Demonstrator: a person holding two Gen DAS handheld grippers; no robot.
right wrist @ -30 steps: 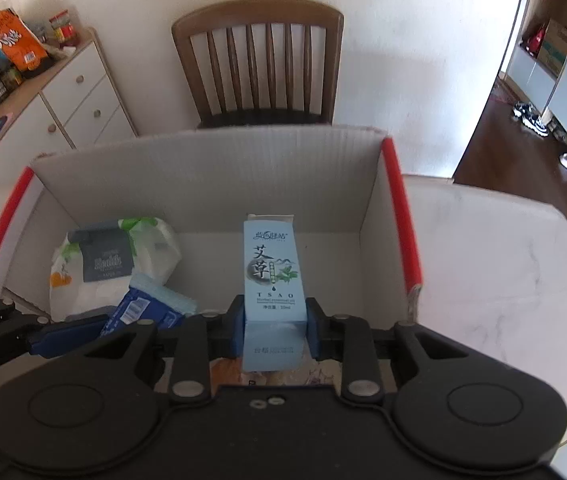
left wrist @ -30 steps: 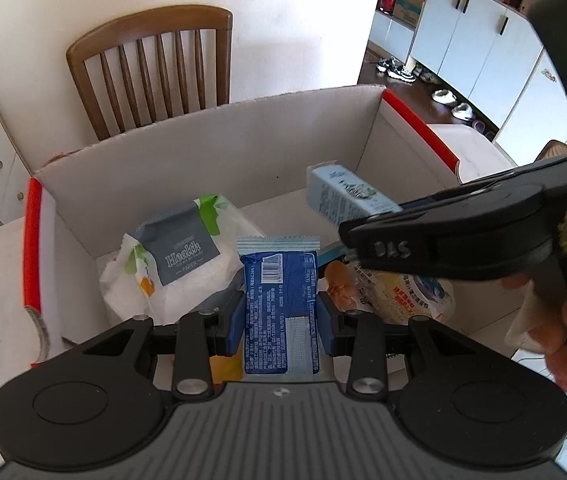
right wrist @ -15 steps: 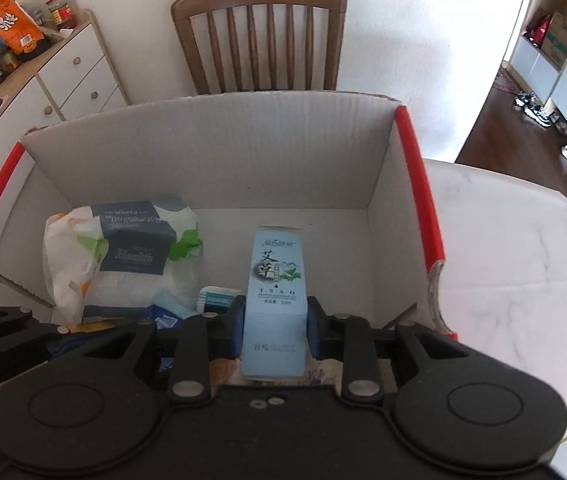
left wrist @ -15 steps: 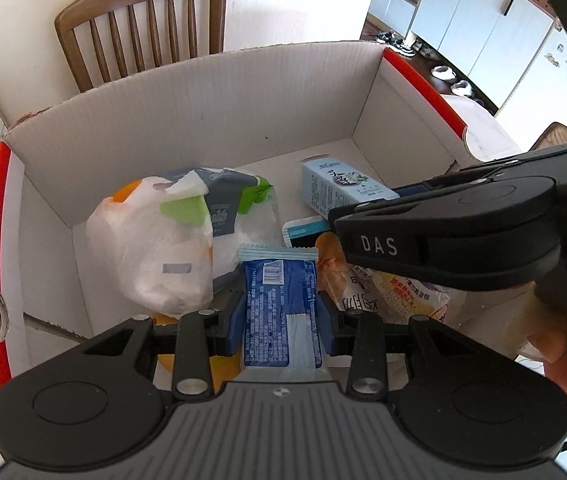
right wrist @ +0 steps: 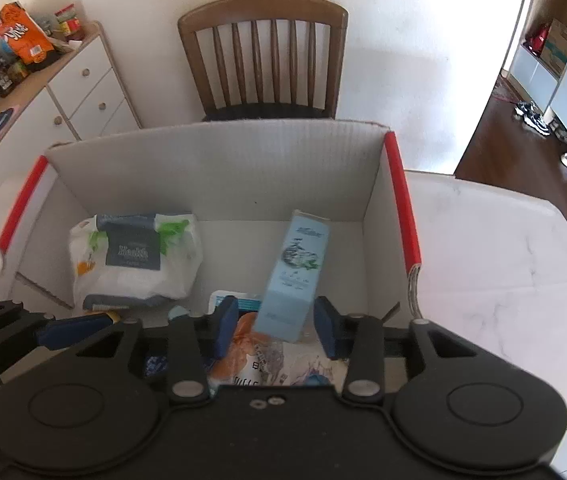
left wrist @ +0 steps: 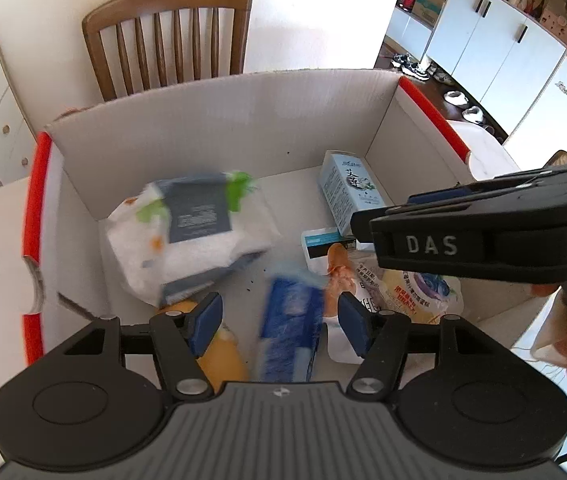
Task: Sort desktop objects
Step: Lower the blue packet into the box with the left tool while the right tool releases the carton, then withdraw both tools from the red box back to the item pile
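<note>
Desktop objects: nearly all that show lie inside the cardboard box [right wrist: 211,168], which stands on the white surface [right wrist: 491,248].
Left claw [left wrist: 279,322]: spread wide, gripping nothing; the blue snack packet [left wrist: 289,330] sits loose and blurred between its pads, over the box's near edge.
Right claw [right wrist: 277,322]: also wide apart; the pale blue carton [right wrist: 293,276] tilts free in the gap, touching neither pad as far as I can tell.
Around the claws: an orange-and-white food bag [right wrist: 267,356] and a small teal-striped box [right wrist: 239,300] lie under the carton by the box's near right corner; a yellow item [left wrist: 219,352] shows below the left pad.
Further out: a white wipes pack [right wrist: 135,256] rests against the box's left side.
Beyond: a wooden chair [right wrist: 263,56] stands behind the box's far wall.
Progress: judged from this, both last items are let go into the box; the surface to the right looks bare, so little seems left beyond pulling the claws back.
</note>
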